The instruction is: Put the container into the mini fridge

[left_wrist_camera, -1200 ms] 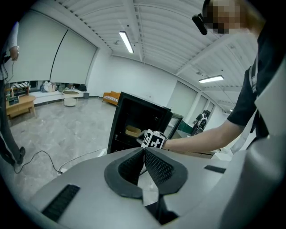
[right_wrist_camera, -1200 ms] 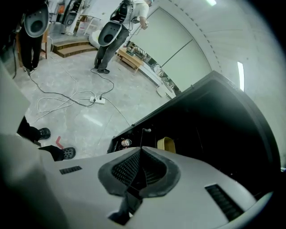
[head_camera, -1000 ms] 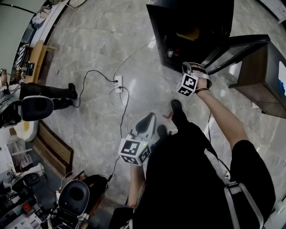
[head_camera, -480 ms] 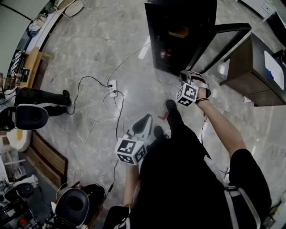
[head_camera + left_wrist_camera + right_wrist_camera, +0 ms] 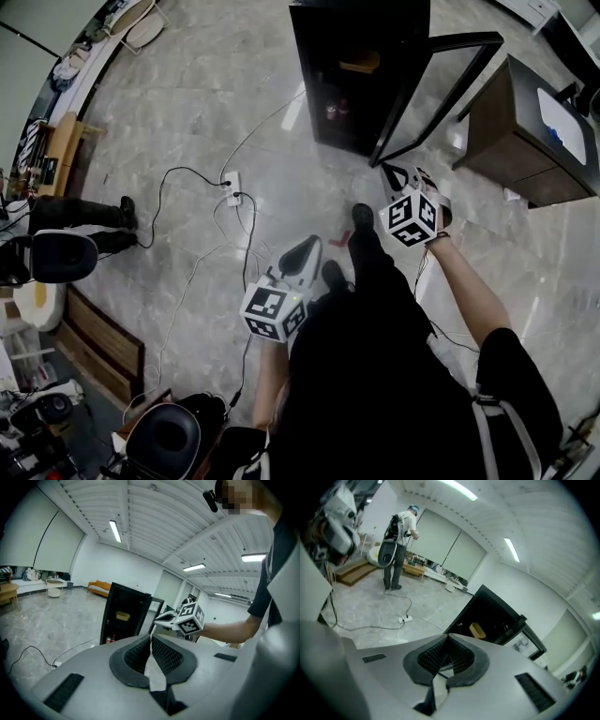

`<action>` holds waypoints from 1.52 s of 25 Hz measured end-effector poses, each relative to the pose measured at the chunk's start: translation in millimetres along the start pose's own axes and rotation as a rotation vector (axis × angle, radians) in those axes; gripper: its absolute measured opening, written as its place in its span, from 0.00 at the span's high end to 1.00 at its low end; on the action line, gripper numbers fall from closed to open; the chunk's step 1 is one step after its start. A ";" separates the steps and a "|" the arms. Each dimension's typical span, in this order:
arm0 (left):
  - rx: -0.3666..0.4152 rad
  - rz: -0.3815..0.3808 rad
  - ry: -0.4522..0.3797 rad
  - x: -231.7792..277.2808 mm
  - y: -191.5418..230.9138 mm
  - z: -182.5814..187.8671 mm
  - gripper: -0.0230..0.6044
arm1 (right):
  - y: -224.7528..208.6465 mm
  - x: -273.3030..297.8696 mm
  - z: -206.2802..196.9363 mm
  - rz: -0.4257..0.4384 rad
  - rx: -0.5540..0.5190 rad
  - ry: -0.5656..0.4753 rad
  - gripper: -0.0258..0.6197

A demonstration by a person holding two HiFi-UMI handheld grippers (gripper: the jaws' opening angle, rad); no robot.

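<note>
Head view: the fridge (image 5: 309, 84) stands on the floor ahead of me. Its door (image 5: 441, 89) is swung wide to the fridge's right, towards a cabinet (image 5: 525, 141) just beyond it. The yellow container (image 5: 359, 64) sits on an upper shelf inside the fridge, above some cans (image 5: 333, 111). My right gripper (image 5: 394, 174) hangs off the fridge's right front corner, near the door but apart from it, and it is closed and empty. My left gripper (image 5: 304, 247) is well back from the fridge, left of my shoes, and carries nothing. A cable (image 5: 202, 155) trails over the floor left of the fridge.

Left gripper view: its jaws meet with nothing between them. The fridge is ahead and slightly left, with the container (image 5: 123, 616) plain on its shelf.

Right gripper view: the jaws are pressed together and bare. The fridge opening is straight ahead, and the door (image 5: 532, 641) stands out to the right.

I judge the container placed, with only the door left to shut. The right gripper is the nearer one. The upright door must sweep back across the fridge's front. There is little room on the cabinet side and free floor before the opening.
</note>
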State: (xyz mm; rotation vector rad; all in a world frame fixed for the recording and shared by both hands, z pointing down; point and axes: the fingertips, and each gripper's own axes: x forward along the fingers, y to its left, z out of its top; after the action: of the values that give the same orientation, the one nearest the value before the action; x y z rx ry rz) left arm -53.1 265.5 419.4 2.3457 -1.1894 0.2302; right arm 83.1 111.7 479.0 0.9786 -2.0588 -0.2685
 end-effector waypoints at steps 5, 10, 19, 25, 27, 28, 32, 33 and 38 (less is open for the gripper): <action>0.021 -0.008 0.001 -5.6 -0.2 2.0 0.90 | 5.2 -48.6 29.5 0.065 0.247 -0.144 0.93; 0.027 -0.001 -0.021 -4.5 -0.1 13.2 0.90 | 6.1 -90.8 55.7 0.154 0.465 -0.302 0.93; 0.035 -0.025 -0.068 4.1 -11.8 34.1 0.90 | 5.4 -147.3 83.9 0.271 0.645 -0.534 0.93; 0.045 -0.045 -0.069 2.5 -14.1 31.8 0.90 | 14.0 -160.9 81.4 0.288 0.679 -0.576 0.93; 0.043 -0.044 -0.071 -0.5 -13.9 30.4 0.90 | 20.0 -162.1 79.1 0.293 0.686 -0.568 0.93; 0.043 -0.044 -0.073 -1.6 -14.2 29.9 0.90 | 22.5 -162.8 78.3 0.298 0.690 -0.568 0.93; 0.047 -0.039 -0.075 -3.9 -14.6 29.1 0.90 | 28.2 -163.4 77.4 0.308 0.686 -0.565 0.93; 0.046 -0.037 -0.076 -4.5 -14.5 29.2 0.90 | 28.9 -163.2 77.7 0.310 0.683 -0.565 0.93; 0.044 -0.029 -0.081 -8.8 -10.2 29.4 0.90 | 31.5 -161.7 82.2 0.315 0.677 -0.568 0.93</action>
State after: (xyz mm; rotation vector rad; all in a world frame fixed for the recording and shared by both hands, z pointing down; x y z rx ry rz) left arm -52.4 262.1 387.2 2.4296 -1.1980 0.1541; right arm 62.0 238.0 346.8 1.0078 -2.8811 0.3929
